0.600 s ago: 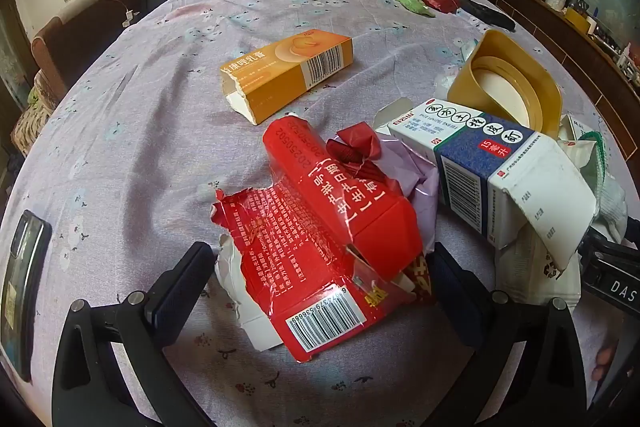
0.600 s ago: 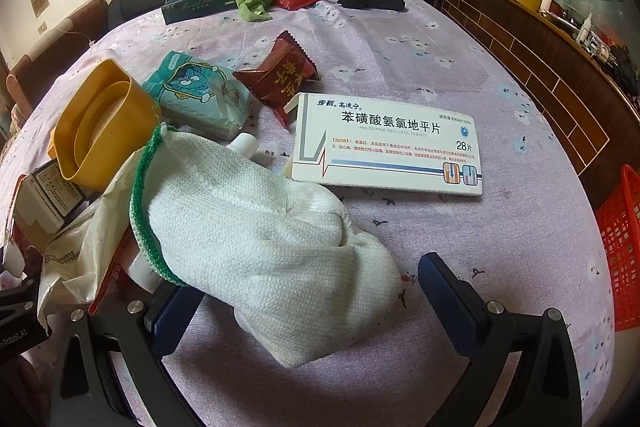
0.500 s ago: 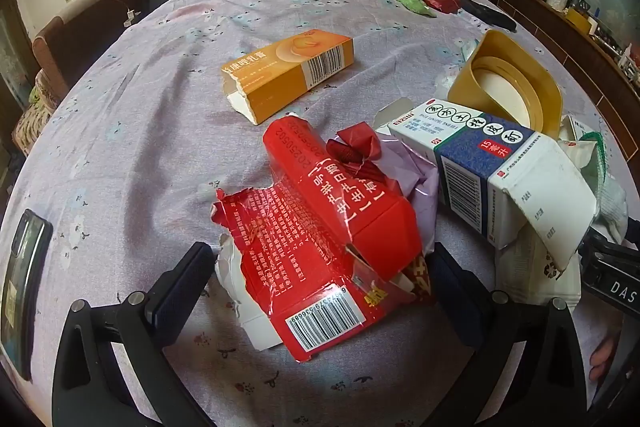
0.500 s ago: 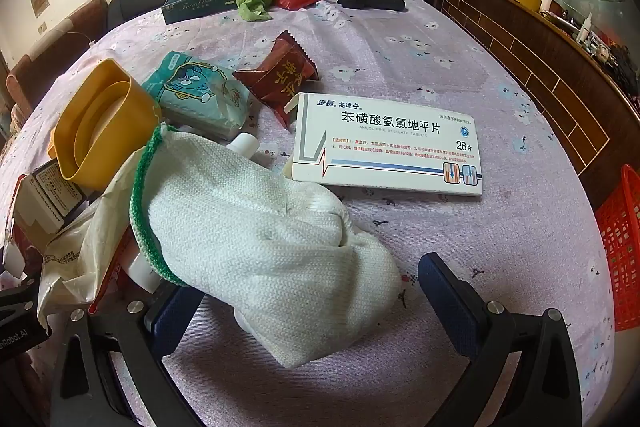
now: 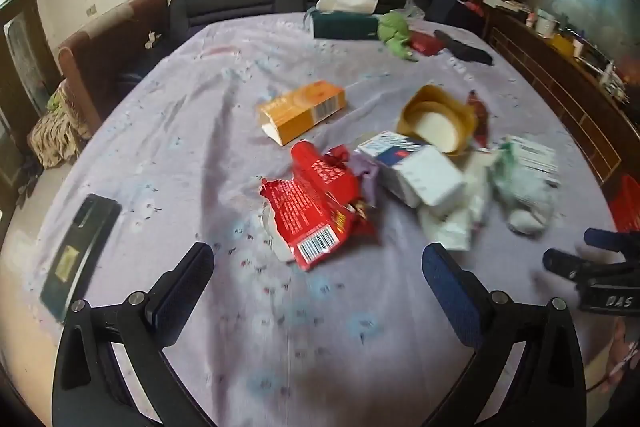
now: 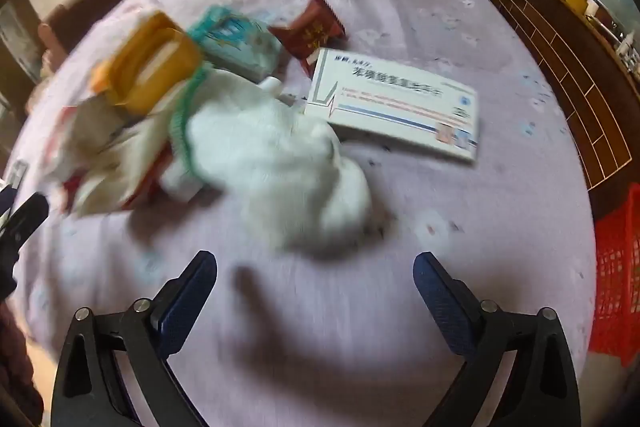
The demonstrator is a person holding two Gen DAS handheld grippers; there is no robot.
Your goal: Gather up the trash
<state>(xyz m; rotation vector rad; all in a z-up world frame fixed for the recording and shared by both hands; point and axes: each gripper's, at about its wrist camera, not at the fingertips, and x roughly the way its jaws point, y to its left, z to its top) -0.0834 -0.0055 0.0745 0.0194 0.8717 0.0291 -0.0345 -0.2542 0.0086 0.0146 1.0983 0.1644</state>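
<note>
Trash lies in a pile mid-table. A torn red carton [image 5: 316,203] is nearest my left gripper [image 5: 318,279], which is open, empty and short of it. Beside the carton lie a blue-and-white box [image 5: 412,167], a yellow tub [image 5: 438,119] and an orange box [image 5: 302,111]. My right gripper [image 6: 314,287] is open and empty, just short of a white knitted glove [image 6: 280,155] with a green cuff. Behind the glove lie a white medicine box [image 6: 396,107], a brown snack wrapper [image 6: 314,29], a teal tissue pack [image 6: 236,41] and the yellow tub [image 6: 148,63].
A black phone [image 5: 80,247] lies near the table's left edge. A red basket [image 6: 618,267] stands off the table's right edge. A dark tissue box [image 5: 346,23], a green cloth [image 5: 394,33] and a black remote [image 5: 464,47] are at the far side. A wooden counter runs along the right.
Both grippers have pulled back and up from the pile, so the trash now lies farther ahead. Both views are motion-blurred. Nothing was grasped.
</note>
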